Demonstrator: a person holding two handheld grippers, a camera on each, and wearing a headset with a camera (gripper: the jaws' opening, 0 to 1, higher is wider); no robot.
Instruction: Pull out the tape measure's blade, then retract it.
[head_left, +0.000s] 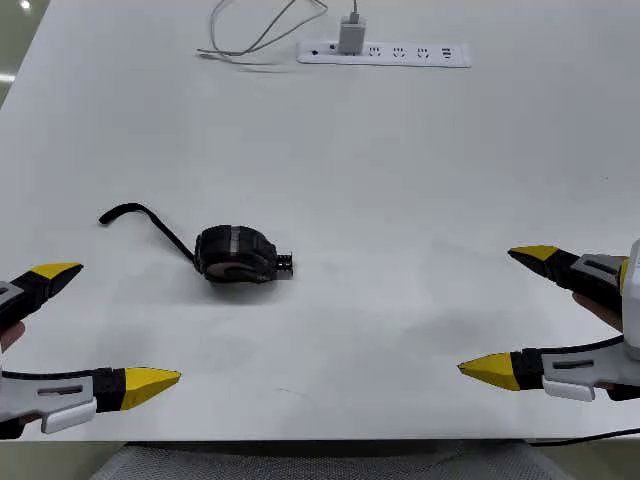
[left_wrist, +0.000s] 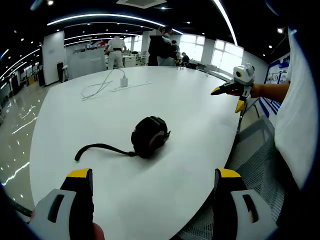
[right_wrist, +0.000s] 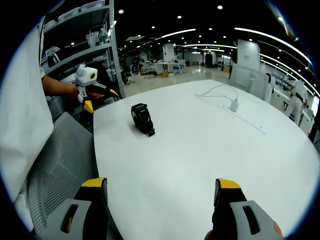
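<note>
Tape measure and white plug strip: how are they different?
The tape measure is black and rounded; the power strip is white, long and flat. The tape measure trails a black strap; the power strip holds a white charger. The tape measure lies close; the power strip far back. Both lie on the white table.

The black tape measure (head_left: 235, 254) is sitting on the white bench (head_left: 400, 200), blade wound in, its strap (head_left: 120, 209) trailing leftward.

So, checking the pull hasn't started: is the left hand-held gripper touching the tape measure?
Apart. The head view shows bare table between the left hand-held gripper and the tape measure; the left gripper view shows that gap.
</note>
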